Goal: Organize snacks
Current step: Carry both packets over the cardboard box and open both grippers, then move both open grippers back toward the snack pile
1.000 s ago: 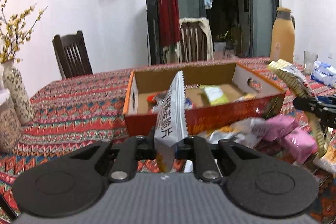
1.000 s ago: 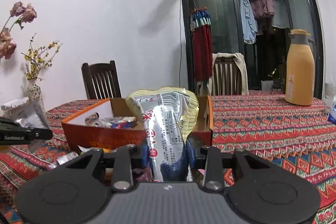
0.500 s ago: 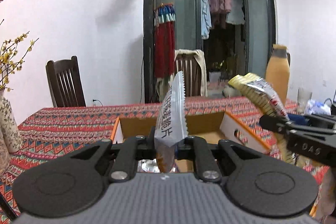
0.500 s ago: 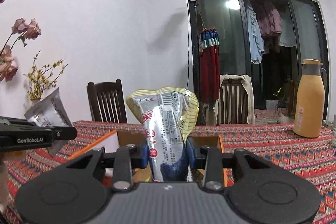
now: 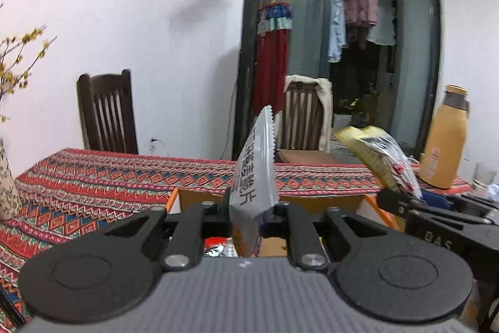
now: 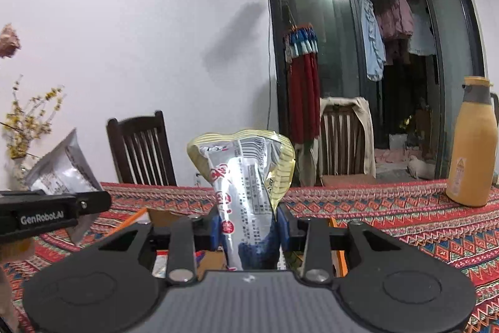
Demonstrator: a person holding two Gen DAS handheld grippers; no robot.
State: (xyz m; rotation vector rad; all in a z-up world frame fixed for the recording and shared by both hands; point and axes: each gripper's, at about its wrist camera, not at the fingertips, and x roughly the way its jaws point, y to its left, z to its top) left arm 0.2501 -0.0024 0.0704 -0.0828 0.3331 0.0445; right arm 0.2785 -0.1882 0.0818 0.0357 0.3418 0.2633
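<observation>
My left gripper is shut on a white snack packet with grey print, held upright over the orange cardboard box. My right gripper is shut on a silver and yellow snack bag, also upright above the box. Each gripper shows in the other's view: the right gripper's bag at the right, the left gripper's packet at the left. A few wrapped snacks lie inside the box, mostly hidden by the grippers.
A patterned red tablecloth covers the table. An orange thermos and a glass stand at the right. A flower vase stands at the left. Two wooden chairs stand behind the table.
Both grippers have moved forward over the box with their packets, so the box now lies low behind the fingers. The loose snacks on the table have left view.
</observation>
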